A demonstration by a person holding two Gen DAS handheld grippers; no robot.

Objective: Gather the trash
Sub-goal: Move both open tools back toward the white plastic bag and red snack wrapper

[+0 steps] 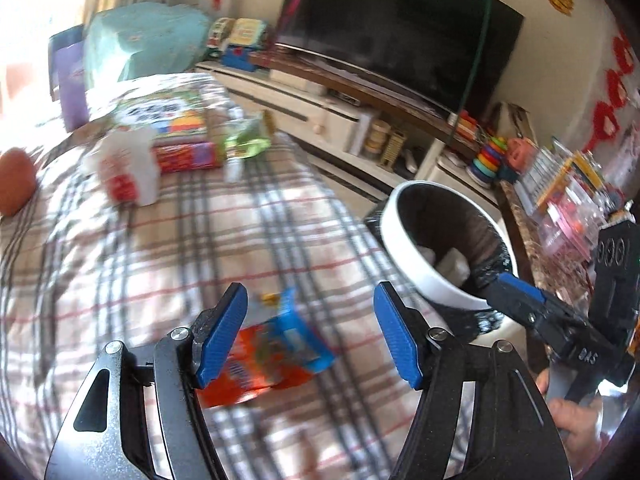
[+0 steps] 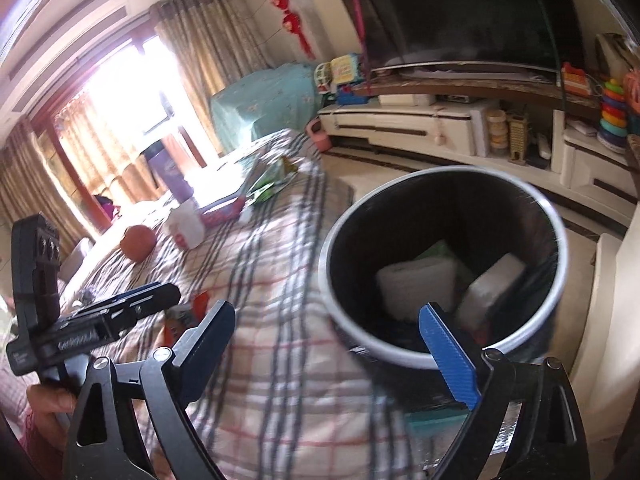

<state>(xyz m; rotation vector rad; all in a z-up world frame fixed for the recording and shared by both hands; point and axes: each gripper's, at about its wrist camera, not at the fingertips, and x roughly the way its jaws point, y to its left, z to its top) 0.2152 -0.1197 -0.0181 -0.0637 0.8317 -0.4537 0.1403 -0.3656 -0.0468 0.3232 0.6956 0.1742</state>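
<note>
Wrapper [image 1: 272,356], orange and blue: flat on the plaid bed [image 1: 160,248], directly below my left gripper [image 1: 310,336], which is spread wide and empty. Long axis slants across the gap. Right gripper [image 2: 340,360] wide too, 1 finger over the bin [image 2: 444,264] rim.

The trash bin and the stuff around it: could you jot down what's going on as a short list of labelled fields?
setting: table under a plaid cloth, TV stand behind
trash bin: round, white rim, dark liner, beside the table edge
bin contents: white blocks, something green under them
left hand-held gripper: open, over an orange and blue snack wrapper lying on the cloth
right hand-held gripper: open, one finger at the bin's rim; contact unclear
also on table: white carton, green packet, orange ball
</note>
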